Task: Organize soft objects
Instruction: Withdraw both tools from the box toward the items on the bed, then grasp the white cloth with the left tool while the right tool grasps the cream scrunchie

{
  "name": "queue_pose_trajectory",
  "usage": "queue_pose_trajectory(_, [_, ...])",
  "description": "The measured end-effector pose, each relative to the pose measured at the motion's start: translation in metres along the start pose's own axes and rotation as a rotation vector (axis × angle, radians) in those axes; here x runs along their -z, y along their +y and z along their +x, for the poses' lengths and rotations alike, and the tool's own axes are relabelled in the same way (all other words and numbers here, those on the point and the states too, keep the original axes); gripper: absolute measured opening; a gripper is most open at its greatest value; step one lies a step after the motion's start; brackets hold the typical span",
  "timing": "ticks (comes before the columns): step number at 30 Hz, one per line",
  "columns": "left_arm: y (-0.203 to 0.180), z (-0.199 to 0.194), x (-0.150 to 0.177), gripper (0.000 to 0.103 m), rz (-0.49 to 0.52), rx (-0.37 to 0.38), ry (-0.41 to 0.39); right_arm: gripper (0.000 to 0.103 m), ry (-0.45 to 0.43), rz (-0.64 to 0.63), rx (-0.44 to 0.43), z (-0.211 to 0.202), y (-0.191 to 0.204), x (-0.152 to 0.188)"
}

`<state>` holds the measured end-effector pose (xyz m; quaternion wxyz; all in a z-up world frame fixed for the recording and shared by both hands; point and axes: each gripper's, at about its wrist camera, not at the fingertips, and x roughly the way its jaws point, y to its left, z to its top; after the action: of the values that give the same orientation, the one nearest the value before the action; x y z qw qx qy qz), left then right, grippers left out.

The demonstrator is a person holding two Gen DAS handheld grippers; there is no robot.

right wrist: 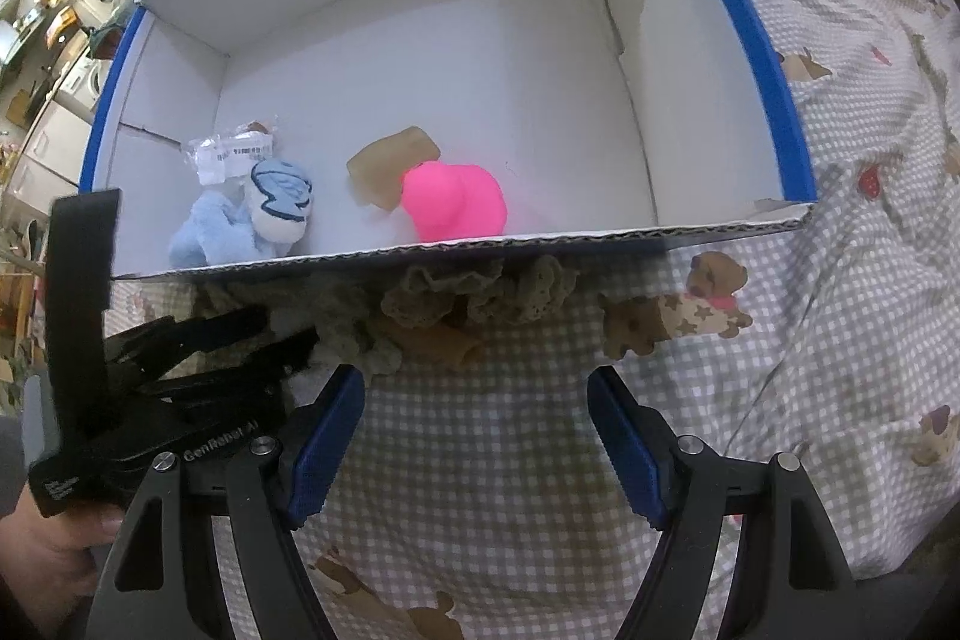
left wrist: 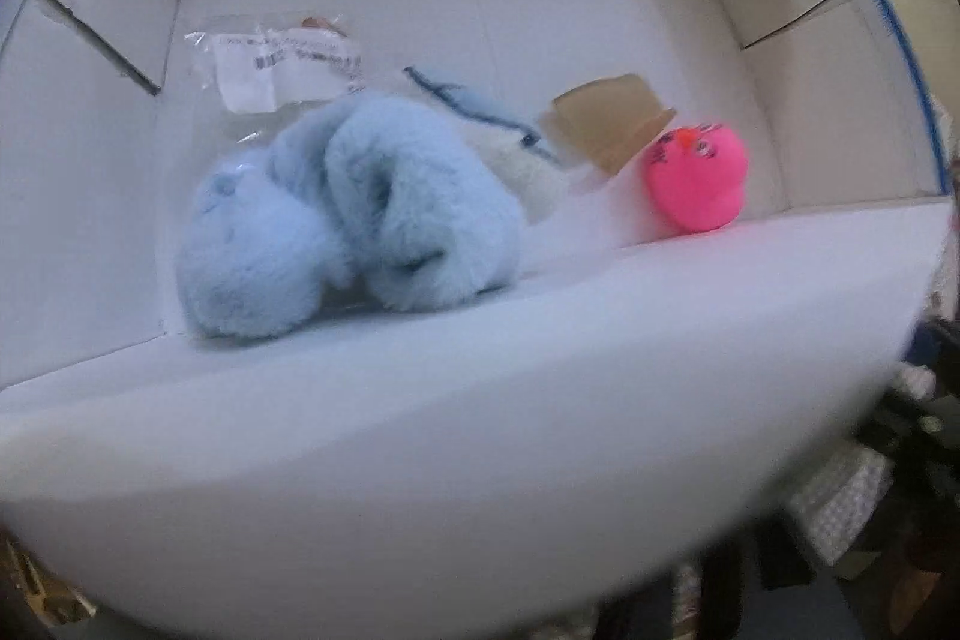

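Inspecting the bed, we find a white box (right wrist: 774, 58) with a blue rim standing on a checked sheet (right wrist: 780, 340) printed with small dogs.

Contents of the box:
- a blue plush (left wrist: 336, 220) lies at the near left, against the near wall;
- a white plush piece (right wrist: 279, 202) with a blue wing outline touches it on the right;
- a clear bag (left wrist: 270, 64) with a printed label lies just beyond them, near the left wall;
- a tan pad (left wrist: 606, 124) lies mid-floor, and a pink duck (left wrist: 696, 178) rests against its near right side, close to the near wall.

Outside the box, a beige lace piece (right wrist: 474, 292) lies bunched on the sheet, touching the foot of the near wall.

Right tool (right wrist: 474, 430): jaws stand wide apart over bare sheet, just short of the lace piece, with nothing between the blue pads (right wrist: 327, 436).

Left tool (right wrist: 288, 328): held in a hand (right wrist: 48, 550) at the left, its black fingers close together, tips at the left end of the lace piece. We cannot tell whether they grip it. Its own camera looks over the near wall into the box and shows no fingers.
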<state>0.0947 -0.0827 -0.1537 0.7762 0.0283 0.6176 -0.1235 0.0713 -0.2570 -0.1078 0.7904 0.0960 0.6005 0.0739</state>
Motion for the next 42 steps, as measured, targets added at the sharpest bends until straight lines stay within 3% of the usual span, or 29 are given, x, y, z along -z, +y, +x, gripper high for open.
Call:
queue_pose_trajectory(1, [-0.001, -0.001, -0.002, 0.024, -0.001, 0.043, -0.003, 0.082, 0.003, -0.005, 0.005, 0.002, 0.001, -0.001])
queue_pose_trajectory(6, [-0.009, -0.007, -0.003, 0.023, 0.002, 0.030, -0.019, 0.082, 0.010, -0.013, 0.014, 0.010, 0.007, -0.005])
queue_pose_trajectory(9, [-0.005, -0.014, 0.003, 0.023, -0.056, 0.025, -0.007, 0.082, 0.012, -0.017, 0.007, 0.011, 0.009, -0.006])
queue_pose_trajectory(17, [0.011, -0.040, 0.032, 0.023, -0.166, -0.008, 0.001, 0.082, 0.065, 0.024, -0.112, 0.025, 0.014, 0.001])
queue_pose_trajectory(20, [0.028, -0.039, 0.043, 0.024, -0.241, 0.011, 0.021, 0.082, 0.087, 0.020, -0.147, 0.031, 0.021, 0.001])
queue_pose_trajectory(24, [0.029, -0.038, 0.047, 0.024, -0.256, -0.002, 0.026, 0.082, 0.117, 0.003, -0.180, 0.042, 0.035, 0.002])
queue_pose_trajectory(30, [0.013, -0.027, 0.046, 0.024, -0.231, -0.041, 0.029, 0.062, 0.139, -0.062, -0.193, 0.061, 0.065, 0.002])
queue_pose_trajectory(32, [0.008, -0.022, 0.044, 0.024, -0.233, -0.048, 0.032, 0.061, 0.124, -0.069, -0.189, 0.063, 0.071, 0.002])
queue_pose_trajectory(35, [-0.009, -0.017, 0.046, 0.024, -0.226, -0.059, 0.025, 0.049, 0.113, -0.057, -0.166, 0.068, 0.072, 0.003])
queue_pose_trajectory(37, [-0.010, -0.015, 0.048, 0.024, -0.223, -0.066, 0.020, 0.027, 0.106, -0.046, -0.162, 0.070, 0.071, 0.001])
queue_pose_trajectory(39, [0.002, -0.018, 0.055, 0.024, -0.228, -0.067, 0.017, 0.013, 0.100, -0.069, -0.175, 0.066, 0.072, 0.000])
queue_pose_trajectory(42, [0.007, -0.023, 0.053, 0.024, -0.233, -0.076, 0.010, 0.012, 0.073, -0.109, -0.166, 0.057, 0.075, 0.004])
